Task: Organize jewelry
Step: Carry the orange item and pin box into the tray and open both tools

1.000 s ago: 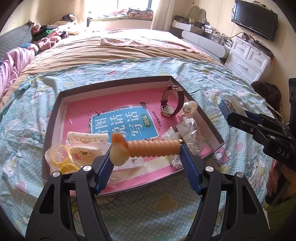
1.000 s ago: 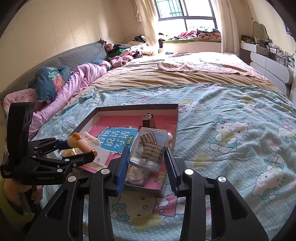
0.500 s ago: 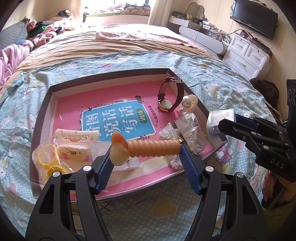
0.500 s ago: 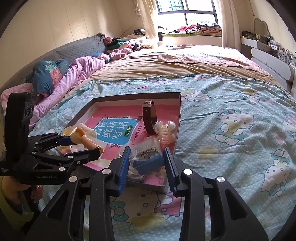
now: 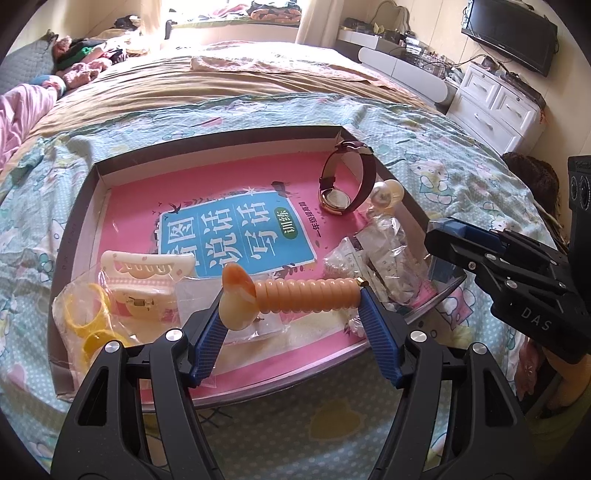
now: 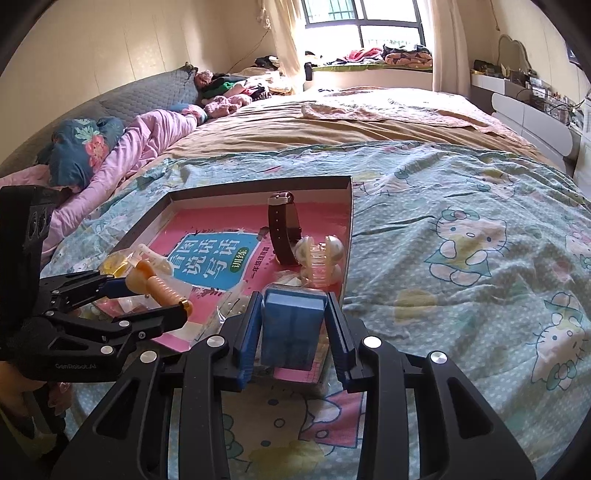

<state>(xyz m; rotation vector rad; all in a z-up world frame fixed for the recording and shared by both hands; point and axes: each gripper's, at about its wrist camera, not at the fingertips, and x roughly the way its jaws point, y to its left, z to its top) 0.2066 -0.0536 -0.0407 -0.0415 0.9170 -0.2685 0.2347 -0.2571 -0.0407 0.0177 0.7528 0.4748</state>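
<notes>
Left tool [image 5: 291, 306] pinches an orange spiral hair clip [image 5: 295, 295] lengthwise above the box lid [image 5: 207, 147]. Right tool [image 6: 293, 332] clamps a blue case [image 6: 291, 325] at the lid's near corner, beside the watch [image 6: 282, 229].

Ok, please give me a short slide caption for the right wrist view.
Right gripper holds a blue box over the tray's near edge; a watch stands inside.

A home bedroom: a wide bed [image 6: 369, 125] spread with a cartoon-cat quilt [image 6: 461, 229], pillows [image 6: 85, 147] and heaped clothes [image 6: 229, 88] by the headboard, a curtained window [image 6: 362, 26], a white dresser [image 5: 495, 107] and a wall-mounted television [image 5: 513, 33].
</notes>
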